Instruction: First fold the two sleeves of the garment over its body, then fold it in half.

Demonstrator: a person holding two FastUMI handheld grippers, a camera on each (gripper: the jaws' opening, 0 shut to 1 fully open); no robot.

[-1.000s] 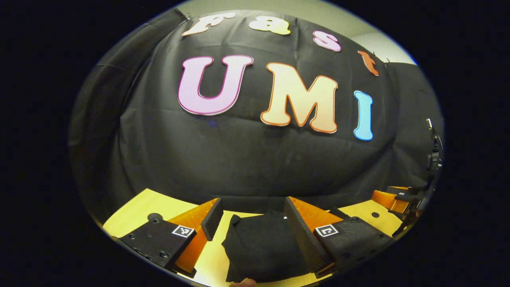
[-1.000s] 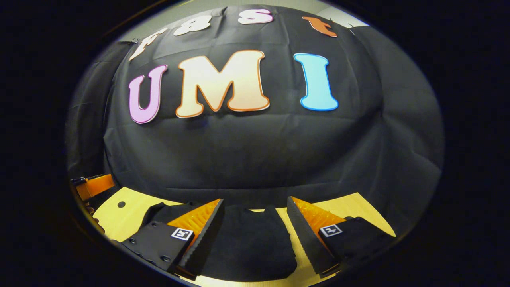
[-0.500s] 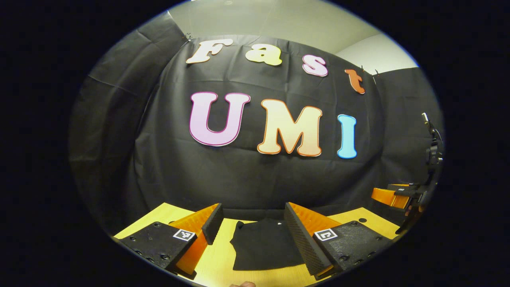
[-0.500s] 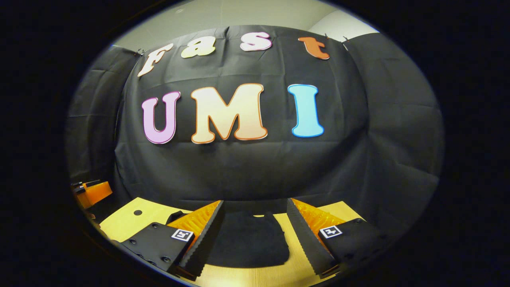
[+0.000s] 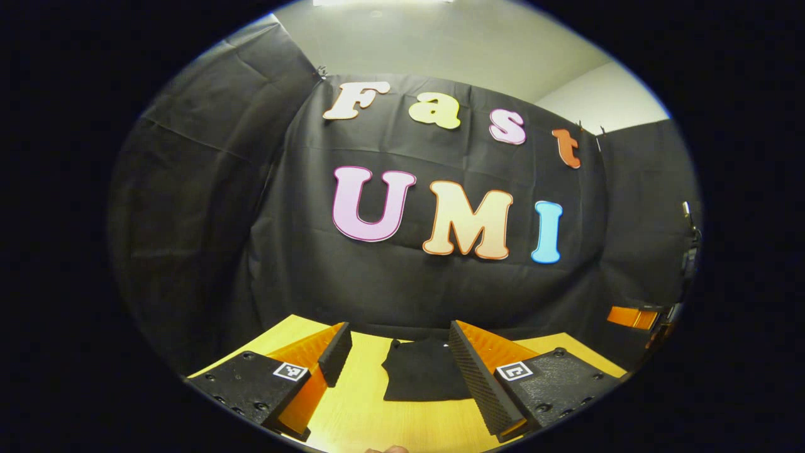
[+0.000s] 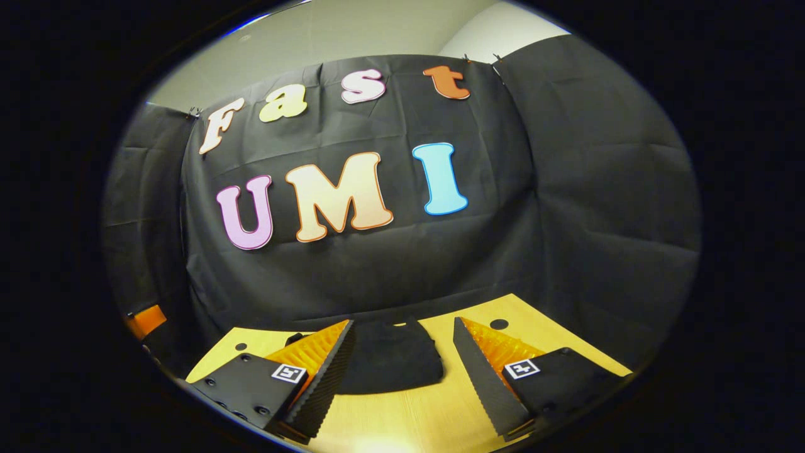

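Note:
A black garment (image 5: pixel 421 376) lies folded into a compact flat shape on the wooden table (image 5: pixel 371 415), near the table's far edge. In the right gripper view the same black garment (image 6: pixel 393 366) lies ahead, between the fingers' line of sight. My left gripper (image 5: pixel 395 362) is open, held above the table and short of the garment, with nothing between its fingers. My right gripper (image 6: pixel 402 362) is also open and empty, raised back from the garment. The right gripper's body (image 5: pixel 632 316) shows at the far right of the left gripper view.
The wooden table (image 6: pixel 402 421) has small round holes (image 6: pixel 499 324) in its surface. Black cloth walls close the booth behind and to both sides. The left gripper's body (image 6: pixel 146 321) shows at the left edge of the right gripper view.
Both grippers have drawn back and up from the garment, which now looks smaller and farther off. Both stay open. The garment lies still.

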